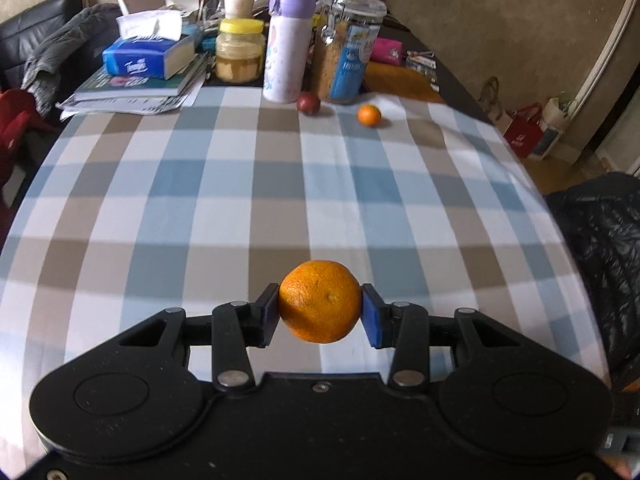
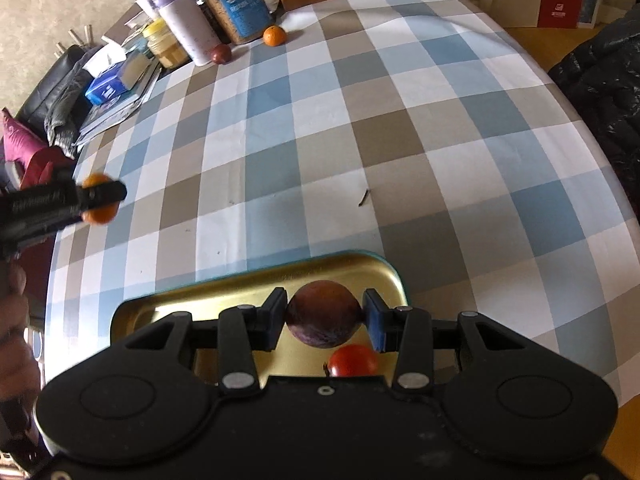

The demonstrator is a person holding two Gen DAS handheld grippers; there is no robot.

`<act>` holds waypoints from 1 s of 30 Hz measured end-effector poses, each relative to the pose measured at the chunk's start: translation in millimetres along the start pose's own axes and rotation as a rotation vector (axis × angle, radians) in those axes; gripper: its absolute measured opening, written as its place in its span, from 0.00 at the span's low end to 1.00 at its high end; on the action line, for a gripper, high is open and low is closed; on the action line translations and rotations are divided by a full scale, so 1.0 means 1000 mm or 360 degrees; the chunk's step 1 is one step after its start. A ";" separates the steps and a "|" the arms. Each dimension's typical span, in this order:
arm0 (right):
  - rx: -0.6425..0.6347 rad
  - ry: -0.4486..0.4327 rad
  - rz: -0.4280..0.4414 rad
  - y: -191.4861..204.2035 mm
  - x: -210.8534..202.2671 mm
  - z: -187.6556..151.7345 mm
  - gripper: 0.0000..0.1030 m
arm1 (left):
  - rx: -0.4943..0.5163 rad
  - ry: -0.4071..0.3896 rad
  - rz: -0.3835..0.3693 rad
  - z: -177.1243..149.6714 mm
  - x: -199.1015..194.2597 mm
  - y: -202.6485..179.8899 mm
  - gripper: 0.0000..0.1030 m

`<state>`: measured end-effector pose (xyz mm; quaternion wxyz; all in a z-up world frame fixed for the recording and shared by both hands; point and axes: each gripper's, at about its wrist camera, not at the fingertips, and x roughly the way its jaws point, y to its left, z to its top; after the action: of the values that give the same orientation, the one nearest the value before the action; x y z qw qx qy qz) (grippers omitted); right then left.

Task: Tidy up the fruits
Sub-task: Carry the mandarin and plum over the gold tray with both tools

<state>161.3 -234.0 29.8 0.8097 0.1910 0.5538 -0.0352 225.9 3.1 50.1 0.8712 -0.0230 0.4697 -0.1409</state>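
My left gripper (image 1: 320, 308) is shut on an orange mandarin (image 1: 319, 301) and holds it above the checked tablecloth; it also shows at the left of the right wrist view (image 2: 100, 199). My right gripper (image 2: 325, 314) is shut on a dark purple plum (image 2: 324, 313) over a gold tray (image 2: 160, 304). A red tomato (image 2: 354, 361) lies in the tray under it. A small mandarin (image 1: 369, 115) (image 2: 274, 35) and a dark red fruit (image 1: 308, 103) (image 2: 221, 54) lie on the cloth at the far end.
The far end of the table holds a purple-lidded bottle (image 1: 286, 46), a glass jar (image 1: 348, 48), a yellow-lidded jar (image 1: 240, 50), a tissue box (image 1: 148, 54) and books. A small dark twig (image 2: 364, 197) lies mid-cloth. A dark jacket (image 1: 600, 260) is at the right edge.
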 end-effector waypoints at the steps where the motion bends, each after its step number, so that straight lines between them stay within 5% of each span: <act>1: -0.0005 -0.0001 0.0000 -0.001 0.000 -0.002 0.41 | 0.0003 0.0009 0.0010 -0.005 -0.002 0.000 0.49; 15: -0.0082 0.0025 0.0021 0.002 0.007 -0.018 0.41 | -0.0002 0.0196 0.0190 -0.069 -0.004 0.002 0.49; 30: -0.0230 0.0021 -0.0013 0.021 0.019 -0.024 0.41 | -0.0015 0.0246 0.0331 -0.085 0.010 -0.003 0.49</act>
<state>152.9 -203.3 10.2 0.8175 0.1300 0.5610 0.0026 160.5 5.5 -5.0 0.8422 0.0326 0.5360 -0.0491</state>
